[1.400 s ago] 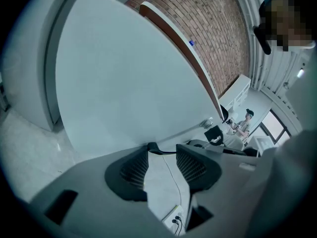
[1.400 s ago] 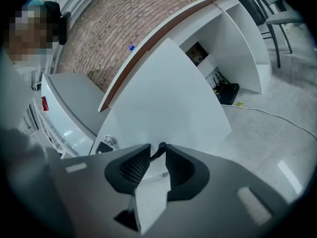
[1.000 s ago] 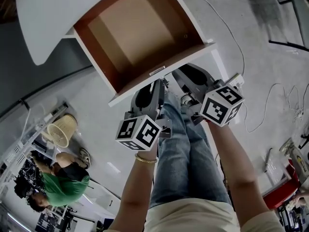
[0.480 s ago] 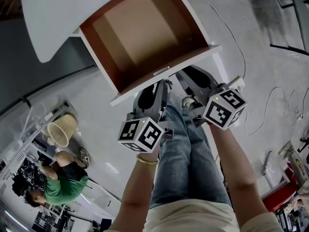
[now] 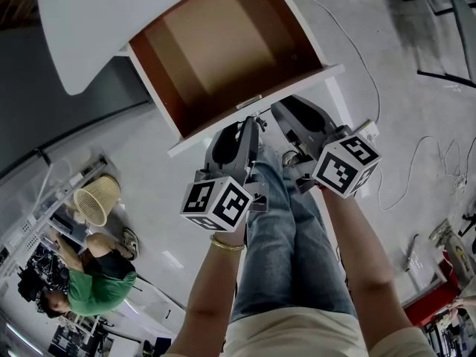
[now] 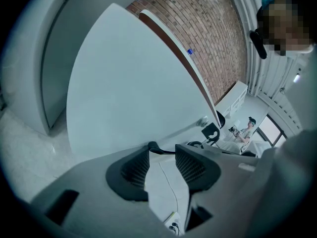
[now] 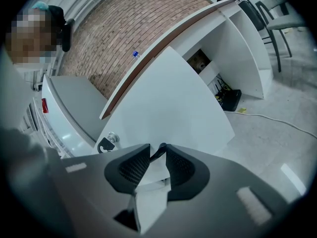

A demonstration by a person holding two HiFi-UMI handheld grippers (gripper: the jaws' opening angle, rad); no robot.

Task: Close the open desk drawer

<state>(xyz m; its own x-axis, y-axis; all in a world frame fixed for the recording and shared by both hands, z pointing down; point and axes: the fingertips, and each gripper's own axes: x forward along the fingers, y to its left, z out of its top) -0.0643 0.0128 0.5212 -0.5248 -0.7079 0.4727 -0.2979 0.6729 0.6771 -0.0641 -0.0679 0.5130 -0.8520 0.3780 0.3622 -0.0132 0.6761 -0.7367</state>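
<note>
Step in hand: lining up for the push; drawer (image 5: 216,43) is pulled well out from under the surface (image 5: 82,28), inside empty, brown bottom showing; closing not yet done.

Both grippers sit at the drawer front (image 5: 305,81), pointing at it from the person's side; left gripper (image 5: 245,129) just left of the small lock (image 5: 249,104), right gripper (image 5: 282,114) just right of it; tips look tucked right at the panel's lower edge, but I can't tell if they touch it.

Left gripper view: left gripper (image 6: 162,152) has its jaws partly apart, nothing between the pads, only the white drawer front (image 6: 133,83) filling the view ahead. Right gripper view: right gripper (image 7: 157,157) shows a narrower gap, also holding nothing; drawer front (image 7: 168,98) close ahead, lock (image 7: 111,138) off to its left.

Judgement on next move: no grasp needed; press both tips flat on the panel and push straight in along the slide, both sides evenly so the drawer doesn't skew or jam; keep the tips off the lock; carry on until the front sits flush under the surface.
</note>
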